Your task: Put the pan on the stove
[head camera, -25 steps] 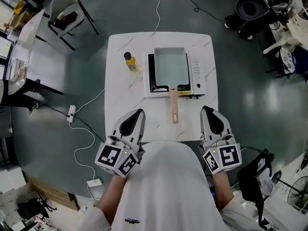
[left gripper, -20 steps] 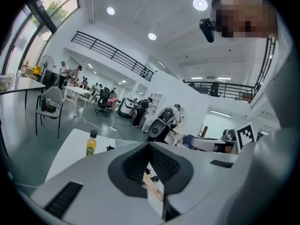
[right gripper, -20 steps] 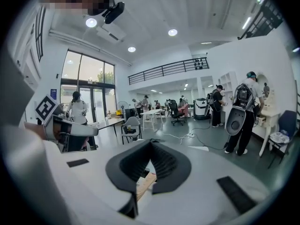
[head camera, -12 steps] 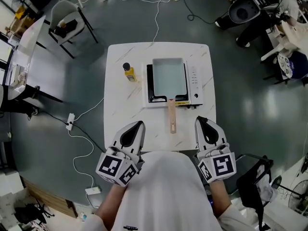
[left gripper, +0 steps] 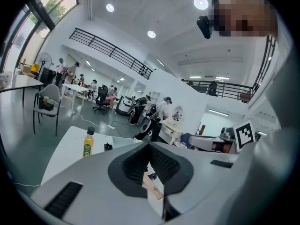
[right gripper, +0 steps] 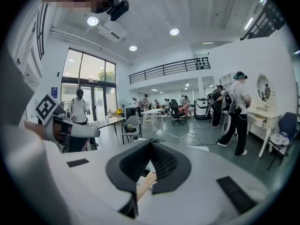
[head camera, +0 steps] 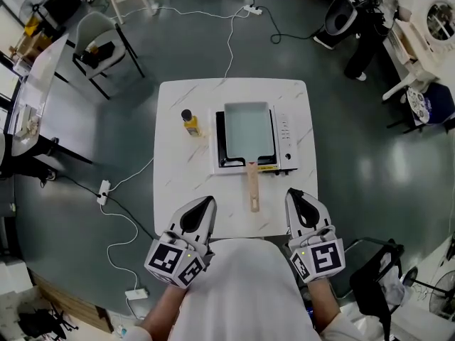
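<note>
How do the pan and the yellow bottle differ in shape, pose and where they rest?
The pan is flat and rectangular with a wooden handle; the yellow bottle is small and upright with a dark cap. The pan rests on the stove; the yellow bottle stands on the table, left of the stove. Neither is held.

- A glossy dark grey-green floor (head camera: 355, 155) surrounds the white marble-patterned square counter (head camera: 174, 190).
- White cables (head camera: 231, 27) trail across it, near a white power strip (head camera: 104, 188).
- A pale shell chair on black legs (head camera: 90, 20) stands far left.
- The white walls carry a black-railed balcony (left gripper: 110, 49).
- Round ceiling lamps (left gripper: 200, 3) glow.
- Tall windows (right gripper: 87, 76) admit daylight.
</note>
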A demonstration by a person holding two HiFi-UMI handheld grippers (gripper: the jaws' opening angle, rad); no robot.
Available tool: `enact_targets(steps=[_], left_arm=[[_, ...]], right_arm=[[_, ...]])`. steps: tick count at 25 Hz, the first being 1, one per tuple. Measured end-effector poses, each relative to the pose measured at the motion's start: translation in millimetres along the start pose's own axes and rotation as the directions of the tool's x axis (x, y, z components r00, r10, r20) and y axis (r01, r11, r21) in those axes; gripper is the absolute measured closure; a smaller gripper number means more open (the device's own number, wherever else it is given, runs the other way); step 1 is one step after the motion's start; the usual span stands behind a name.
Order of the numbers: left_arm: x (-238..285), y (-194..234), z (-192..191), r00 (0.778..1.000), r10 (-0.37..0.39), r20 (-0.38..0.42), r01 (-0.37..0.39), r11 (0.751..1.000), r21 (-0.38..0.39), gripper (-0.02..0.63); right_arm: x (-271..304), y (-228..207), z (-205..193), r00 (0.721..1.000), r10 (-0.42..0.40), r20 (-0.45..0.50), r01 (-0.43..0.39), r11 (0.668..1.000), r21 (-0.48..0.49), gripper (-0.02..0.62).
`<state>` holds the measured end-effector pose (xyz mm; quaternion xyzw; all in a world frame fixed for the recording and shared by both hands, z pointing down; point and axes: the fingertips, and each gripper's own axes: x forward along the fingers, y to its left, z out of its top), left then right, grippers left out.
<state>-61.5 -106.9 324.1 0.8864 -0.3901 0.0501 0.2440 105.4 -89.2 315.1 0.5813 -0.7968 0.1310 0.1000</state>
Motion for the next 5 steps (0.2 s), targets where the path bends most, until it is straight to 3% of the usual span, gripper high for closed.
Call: enact_targets(steps=[5], left_arm=[[-3.3,-2.4,-2.1,1.000,-0.005,-0.013,0.005,1.000,-0.008,0.606]], right_arm=[[-1.8,6.2,1.0,1.000,0.003,-0.002,-0.003,1.000,0.011,0.592]])
